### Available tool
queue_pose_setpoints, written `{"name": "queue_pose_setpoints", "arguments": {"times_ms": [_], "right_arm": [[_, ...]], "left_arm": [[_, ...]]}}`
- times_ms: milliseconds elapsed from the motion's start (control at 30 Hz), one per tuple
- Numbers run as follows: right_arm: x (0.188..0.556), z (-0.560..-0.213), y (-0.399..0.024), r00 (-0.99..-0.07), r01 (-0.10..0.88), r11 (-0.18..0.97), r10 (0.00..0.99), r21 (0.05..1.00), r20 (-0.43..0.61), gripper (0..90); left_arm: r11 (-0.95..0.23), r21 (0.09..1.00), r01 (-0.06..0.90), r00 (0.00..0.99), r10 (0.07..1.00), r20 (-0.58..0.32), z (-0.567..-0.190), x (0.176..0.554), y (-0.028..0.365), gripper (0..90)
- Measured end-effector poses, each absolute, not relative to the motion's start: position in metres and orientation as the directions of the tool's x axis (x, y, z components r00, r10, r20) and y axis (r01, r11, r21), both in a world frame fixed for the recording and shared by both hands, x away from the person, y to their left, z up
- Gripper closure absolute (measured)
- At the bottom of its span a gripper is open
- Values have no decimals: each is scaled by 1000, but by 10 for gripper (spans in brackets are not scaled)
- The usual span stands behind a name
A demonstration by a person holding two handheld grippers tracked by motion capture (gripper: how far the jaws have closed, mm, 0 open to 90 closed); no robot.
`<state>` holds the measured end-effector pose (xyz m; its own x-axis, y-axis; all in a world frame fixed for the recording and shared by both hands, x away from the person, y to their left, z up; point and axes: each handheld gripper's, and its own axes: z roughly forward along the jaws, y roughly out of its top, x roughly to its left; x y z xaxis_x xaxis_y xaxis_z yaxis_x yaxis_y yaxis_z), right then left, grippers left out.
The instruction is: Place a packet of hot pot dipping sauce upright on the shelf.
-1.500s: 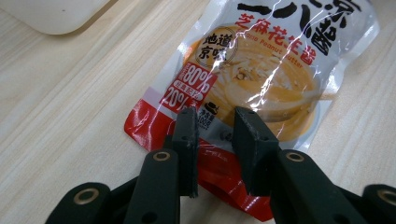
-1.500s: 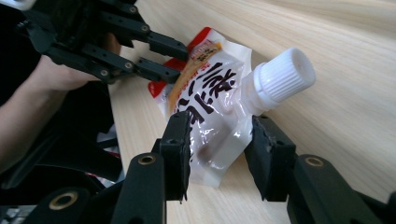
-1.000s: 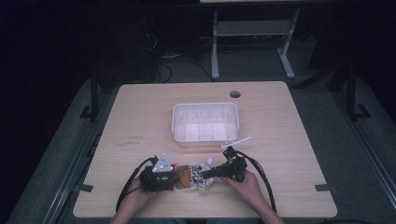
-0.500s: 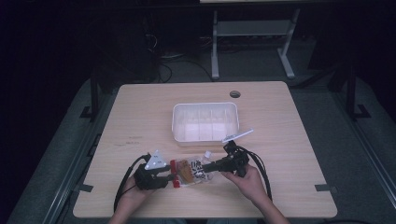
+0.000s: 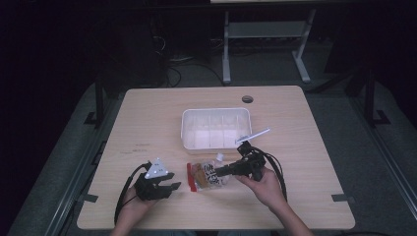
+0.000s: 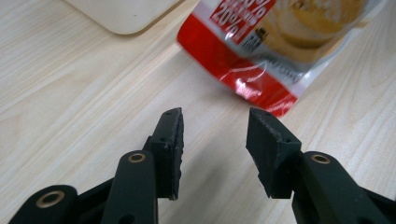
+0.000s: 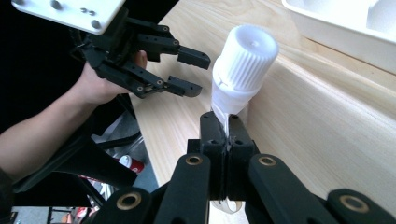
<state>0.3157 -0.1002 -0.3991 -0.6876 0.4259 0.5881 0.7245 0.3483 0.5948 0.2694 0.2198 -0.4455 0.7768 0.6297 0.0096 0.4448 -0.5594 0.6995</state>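
A dim lab: bare wooden table (image 5: pixel 147 128), floor cables (image 5: pixel 187 69), metal stand (image 5: pixel 265 44) behind

one pouch (image 5: pixel 207 175), one tray (image 5: pixel 185 129), two grippers

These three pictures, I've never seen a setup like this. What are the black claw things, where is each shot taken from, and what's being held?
A person at a wooden table holds a hand-operated two-jaw gripper in each hand. The wide shot is taken from above, looking down. The other two come from cameras riding on the grippers, looking along their jaws. The left gripper is open, its jaws apart just short of a red and clear snack pouch lying on the table. The right gripper is shut on the pouch's plastic just below its white screw cap. A white plastic tray sits beyond.
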Motion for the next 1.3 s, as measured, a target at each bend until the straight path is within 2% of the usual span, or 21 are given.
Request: {"name": "queue_pose_setpoints", "arguments": {"times_ms": [600, 867, 1000, 1300], "right_arm": [[326, -343, -117, -674, 735, 348, 465, 582, 574, 891], [333, -318, -122, -670, 737, 347, 493, 580, 556, 891], [338, -306, -124, -672, 733, 346, 507, 586, 541, 891], [350, -289, -121, -672, 729, 349, 528, 589, 519, 891]], "left_arm": [[-533, 704, 470, 733, 679, 25, -444, 271, 237, 513], [-513, 713, 478, 704, 709, 38, -442, 273, 249, 470], [-500, 718, 484, 692, 721, 36, -441, 272, 255, 417], [-485, 726, 487, 678, 734, 36, -440, 272, 260, 390]]}}
